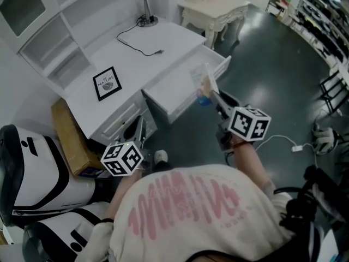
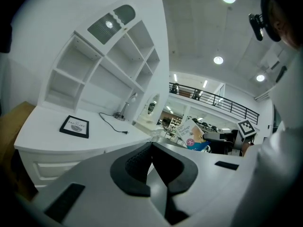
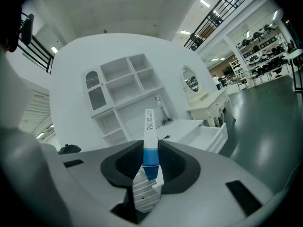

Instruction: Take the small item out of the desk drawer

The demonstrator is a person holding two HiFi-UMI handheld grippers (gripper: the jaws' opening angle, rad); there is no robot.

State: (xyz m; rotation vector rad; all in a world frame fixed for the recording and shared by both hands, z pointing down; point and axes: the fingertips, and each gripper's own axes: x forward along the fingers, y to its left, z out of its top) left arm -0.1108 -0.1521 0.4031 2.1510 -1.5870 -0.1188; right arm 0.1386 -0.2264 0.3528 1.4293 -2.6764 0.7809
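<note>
While the right tool (image 1: 217,100) pinches a small flat white-and-blue packet (image 1: 203,84) between its pads, the packet stands on edge, its blue end down in the grip and its white end sticking out past the tips. Seen from the head view, the packet hangs over the front right corner of the open drawer (image 1: 220,70), lifted clear of the drawer's pale interior. The drawer stands pulled well out from the white desk, whose tabletop (image 1: 158,42) carries a black-framed picture (image 1: 107,83) near its left end, a desk lamp (image 1: 148,4) at the back and a black cable (image 1: 139,43) trailing from the lamp's base across the surface. A white hutch of open shelves (image 1: 54,45) rises behind the tabletop. The left tool (image 1: 140,127) is held low in front of the desk's left drawer stack, its pads pressed together with nothing between them. A brown cardboard box (image 1: 71,138) leans against the left side of the desk, and a white-and-black chair (image 1: 38,173) sits just beside the box. A cream dressing table (image 1: 215,7) stands on the dark floor beyond the desk.
</note>
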